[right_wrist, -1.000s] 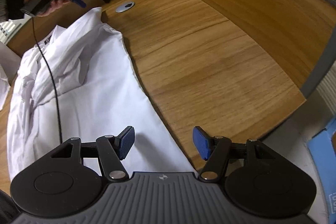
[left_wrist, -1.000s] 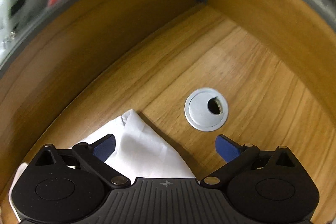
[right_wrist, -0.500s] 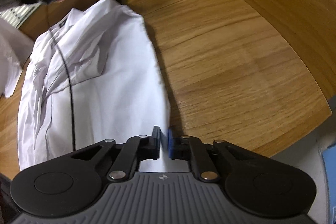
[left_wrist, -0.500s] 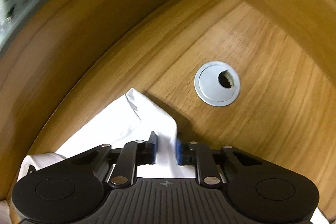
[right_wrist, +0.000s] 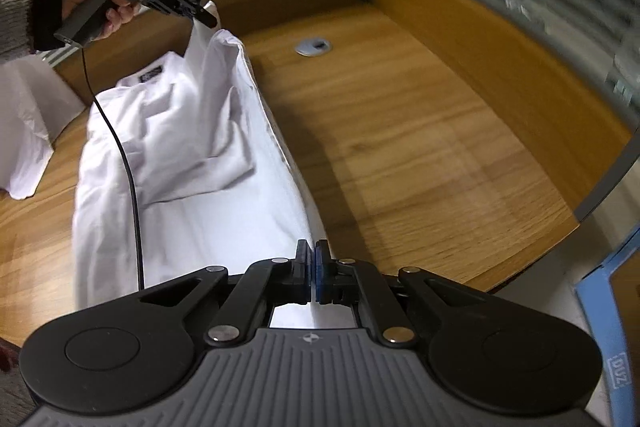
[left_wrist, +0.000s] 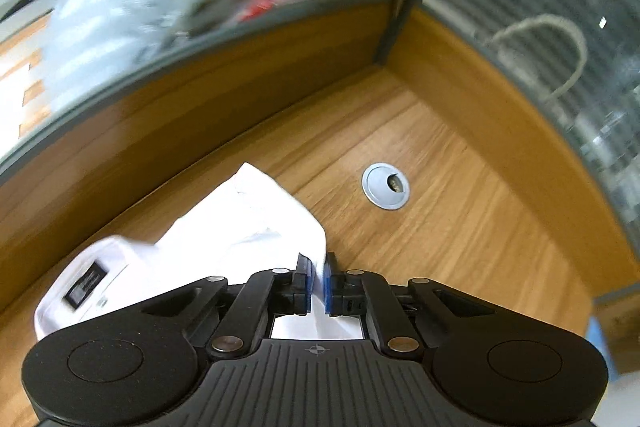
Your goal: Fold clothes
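A white collared shirt [right_wrist: 192, 155] lies spread on the wooden desk [right_wrist: 420, 147], its collar with a black label at the far end. My left gripper [left_wrist: 317, 281] is shut on the shirt's far right edge near the shoulder [left_wrist: 256, 223] and holds it lifted off the desk; it also shows in the right wrist view [right_wrist: 206, 19]. My right gripper [right_wrist: 313, 275] is shut on the shirt's near right edge, which is raised as a long fold between the two grippers.
A grey cable grommet [left_wrist: 385, 185] sits in the desk near the back corner [right_wrist: 314, 46]. Wooden partition walls with glass above [left_wrist: 500, 107] close the back and right. Another white cloth [right_wrist: 24, 131] lies at the left. A blue box [right_wrist: 616, 339] stands beyond the right edge.
Both grippers closed on the shirt's right edge from open. They have since risen, lifting that edge off the desk, the left one higher.
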`<state>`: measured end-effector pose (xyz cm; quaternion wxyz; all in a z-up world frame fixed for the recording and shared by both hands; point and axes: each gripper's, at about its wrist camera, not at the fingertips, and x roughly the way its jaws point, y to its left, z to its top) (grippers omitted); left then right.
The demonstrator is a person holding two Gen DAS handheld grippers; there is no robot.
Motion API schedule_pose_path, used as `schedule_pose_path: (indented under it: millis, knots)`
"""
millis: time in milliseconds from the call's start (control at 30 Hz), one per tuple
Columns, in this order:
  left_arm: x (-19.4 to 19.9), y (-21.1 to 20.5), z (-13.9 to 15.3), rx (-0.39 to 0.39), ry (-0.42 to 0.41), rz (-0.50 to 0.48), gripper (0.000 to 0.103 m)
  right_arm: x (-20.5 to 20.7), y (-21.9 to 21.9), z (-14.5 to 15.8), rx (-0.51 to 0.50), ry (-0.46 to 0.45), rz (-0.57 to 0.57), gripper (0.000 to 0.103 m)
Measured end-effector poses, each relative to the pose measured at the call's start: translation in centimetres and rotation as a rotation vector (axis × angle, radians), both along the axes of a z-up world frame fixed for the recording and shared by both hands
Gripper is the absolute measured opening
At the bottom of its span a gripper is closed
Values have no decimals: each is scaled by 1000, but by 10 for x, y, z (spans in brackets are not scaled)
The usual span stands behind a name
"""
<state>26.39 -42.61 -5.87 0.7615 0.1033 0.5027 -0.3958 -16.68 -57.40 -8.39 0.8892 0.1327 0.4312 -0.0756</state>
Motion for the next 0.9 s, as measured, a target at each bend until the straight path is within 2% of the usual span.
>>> schedule_pose_path:
  millis: [167, 233, 333, 567, 800, 900]
  knots:
    - [1, 73, -1, -81, 26, 20, 8, -5, 70, 17, -75, -1, 51, 2]
    - [3, 97, -14, -95, 39, 32, 8, -6, 100, 17, -106, 8, 75, 2]
    - [0, 122, -39, -116, 31, 48, 8, -7, 143, 0, -154, 28, 95, 2]
    - [-12, 145, -73, -143, 30, 130, 8, -5, 201, -58, -290, 84, 38, 2]
    - [-18, 141, -96, -89, -16, 140, 11, 2, 216, -91, -319, 112, -35, 3]
    - [-16, 141, -103, -107, -7, 155, 15, 1, 216, -89, -301, 110, -62, 4]
